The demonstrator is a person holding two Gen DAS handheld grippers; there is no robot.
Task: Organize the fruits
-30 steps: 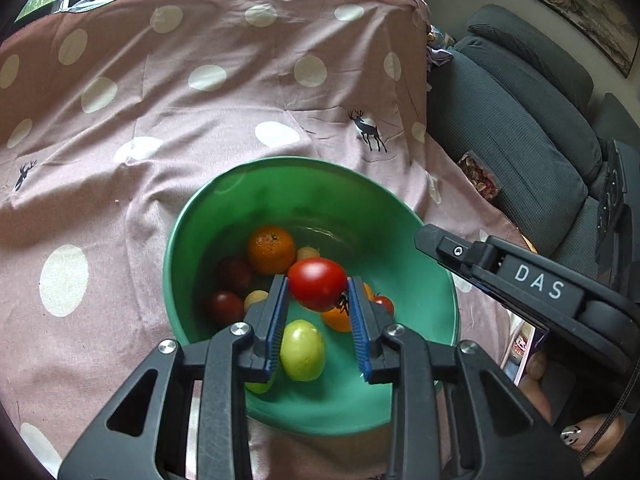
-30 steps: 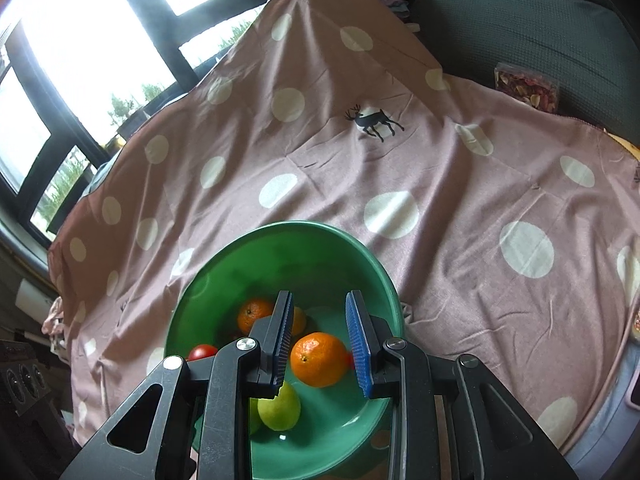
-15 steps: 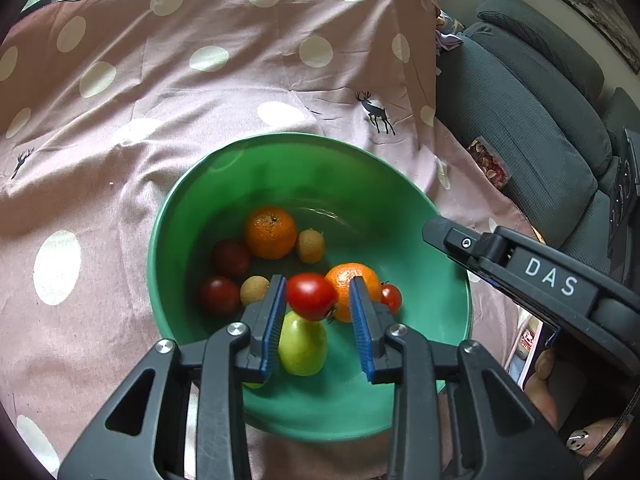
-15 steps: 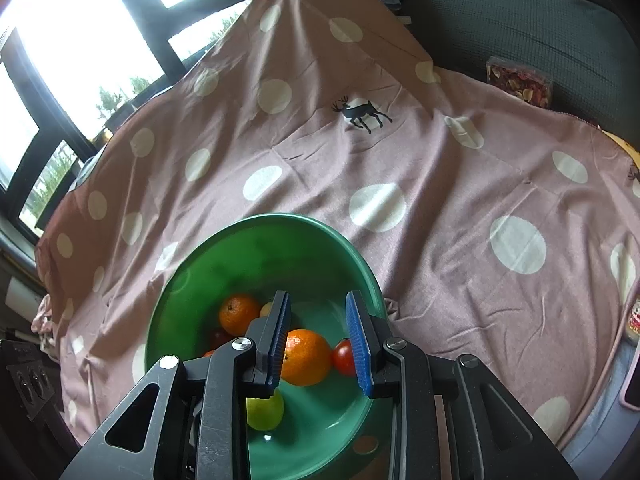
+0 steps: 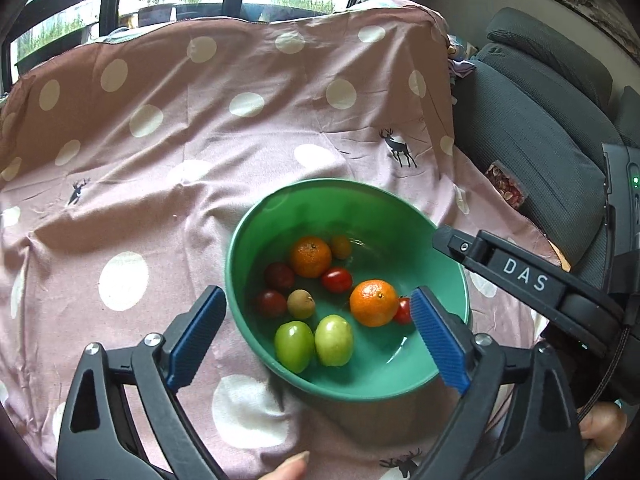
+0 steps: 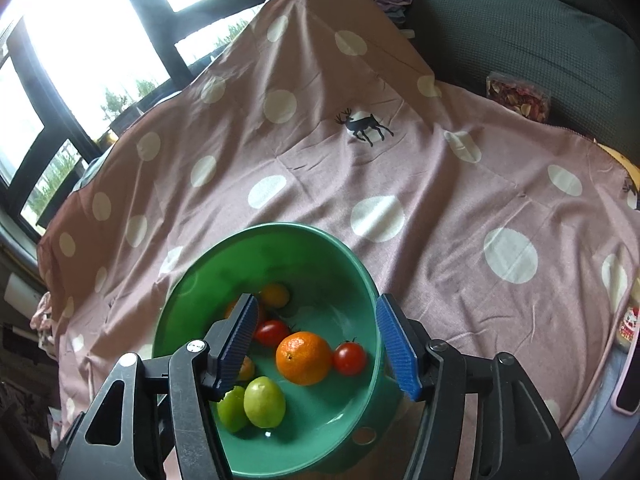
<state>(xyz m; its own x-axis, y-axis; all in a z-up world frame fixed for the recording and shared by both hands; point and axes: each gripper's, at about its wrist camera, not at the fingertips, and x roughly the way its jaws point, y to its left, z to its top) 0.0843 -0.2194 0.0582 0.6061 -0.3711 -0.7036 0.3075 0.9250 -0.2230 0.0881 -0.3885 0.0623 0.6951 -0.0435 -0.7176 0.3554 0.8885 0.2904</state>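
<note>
- The left gripper (image 5: 318,344) hangs above the near side of the green bowl (image 5: 256,332), its blue pads spread wide with nothing pressed between them; its jaws have just been opening.
- The right gripper (image 6: 316,346) also stands parted over the bowl, its jaws having just been opening too; the fruit below sits clear of both pads (one pad hides part of the fruit behind it).
- A fingertip (image 5: 290,470) shows at the bottom edge of the left view, on the cloth just in front of the bowl.
- Nearest inside the bowl lie two green fruits (image 5: 312,342) side by side, touching.
- Just behind them sits an orange (image 5: 374,303), with a small red tomato (image 5: 403,310) tucked against its right side.
- In the middle of the bowl rests another red tomato (image 5: 337,279), free of both grippers, near a brownish round fruit (image 5: 301,303) and two dark red fruits (image 5: 276,290).
- Toward the far wall of the bowl sits a second orange (image 5: 311,257), with a small yellowish fruit (image 5: 341,247) beside it.
- The bowl stands on a pink cloth (image 5: 180,152) with white dots and small deer prints.
- Right of the cloth is a grey sofa (image 5: 536,128), with a small packet (image 5: 506,186) lying on its seat.
- Farthest off are dark-framed windows (image 6: 80,40) with greenery outside.
</note>
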